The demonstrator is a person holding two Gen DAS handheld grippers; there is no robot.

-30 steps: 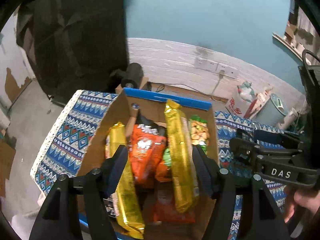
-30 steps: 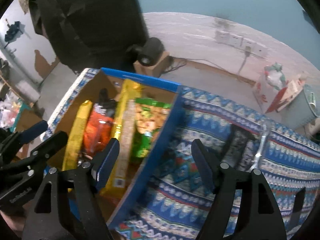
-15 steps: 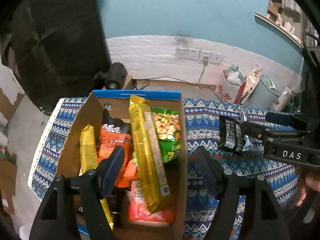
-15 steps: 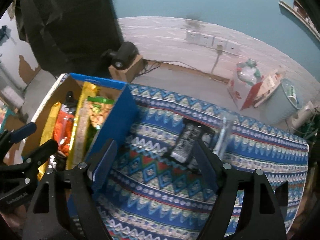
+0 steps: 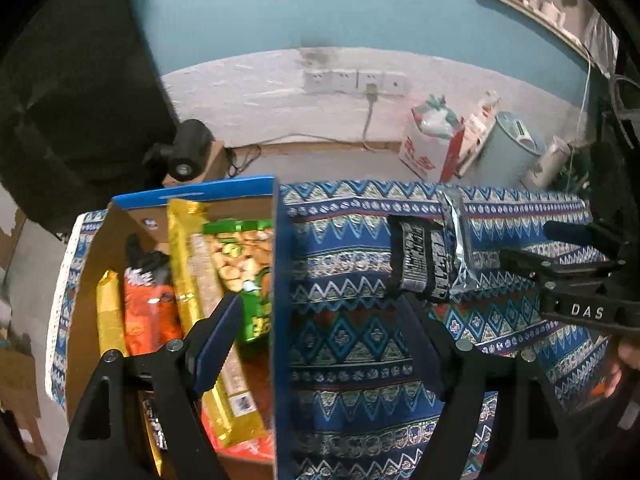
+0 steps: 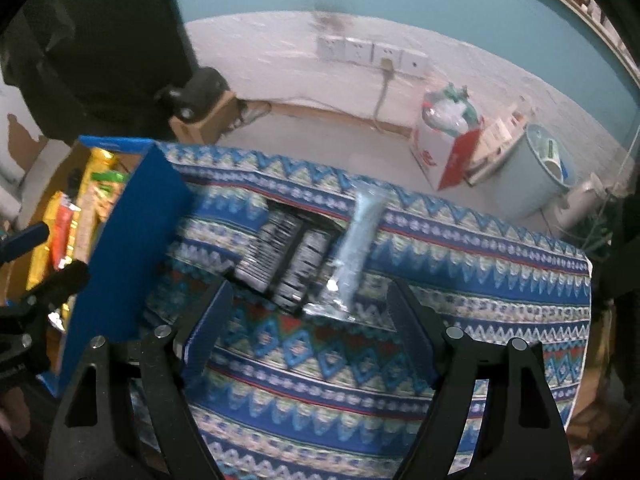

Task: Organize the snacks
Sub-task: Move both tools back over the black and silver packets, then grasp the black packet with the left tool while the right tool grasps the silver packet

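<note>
Hovering over the table, the left gripper point(image 5: 320, 340) has its jaws spread wide with nothing between them, straddling the blue side wall of the cardboard box point(image 5: 282, 280). The right gripper point(image 6: 308, 328) is released too, fingers well apart and empty, hanging just short of the two loose packs on the patterned tablecloth point(image 6: 460, 280).

Those two are a black snack pack point(image 6: 280, 260) with white print and a silver wrapper point(image 6: 352, 248), lying side by side and touching, both flat on the cloth to the right of the box. In the left wrist view the black pack point(image 5: 420, 260) sits just past the right finger of that gripper, with the silver one point(image 5: 456, 240) on its far side.

Inside the box there's a long gold packet point(image 5: 200, 300), a green bag of nuts point(image 5: 244, 264), an orange bag point(image 5: 148, 312) and a thinner gold bar point(image 5: 108, 312) along the left wall, all leaning lengthwise.

Farther out: wall sockets point(image 5: 352, 80), a red and white carton point(image 5: 432, 144) and a pale bin point(image 5: 516, 148) on the floor.
</note>
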